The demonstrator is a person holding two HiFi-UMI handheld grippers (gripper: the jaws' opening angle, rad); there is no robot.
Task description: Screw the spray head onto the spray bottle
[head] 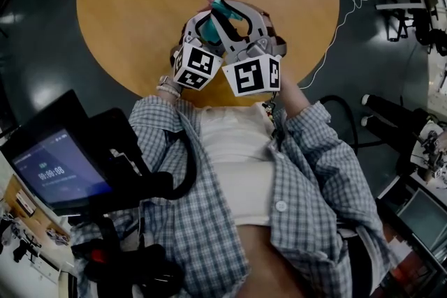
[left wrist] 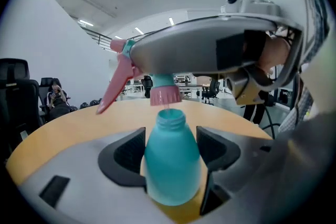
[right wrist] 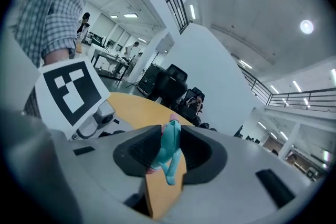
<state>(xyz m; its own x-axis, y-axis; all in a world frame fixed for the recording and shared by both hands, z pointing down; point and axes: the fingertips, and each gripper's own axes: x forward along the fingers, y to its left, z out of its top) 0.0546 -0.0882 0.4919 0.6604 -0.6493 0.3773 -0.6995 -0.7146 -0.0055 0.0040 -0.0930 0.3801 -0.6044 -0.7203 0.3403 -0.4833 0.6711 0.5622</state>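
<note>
- Head view: the left hand-held gripper [head: 207, 28] and the right hand-held gripper [head: 234, 16] are meeting close together above the round wooden bench [head: 133, 3].
- Left gripper view: its jaws, standing wide, are clamping the teal bottle [left wrist: 170, 165] upright by its body. The spray head [left wrist: 164, 93], its pink trigger sticking out sideways, is hanging with its pink collar just above the open neck, not yet seated.
- Right gripper view: its jaws, about half closed, are pinching the spray head's teal body.
- The lining-up step appears to be in hand. The next move is likely calling for lowering the collar squarely onto the threads, then turning it.
</note>
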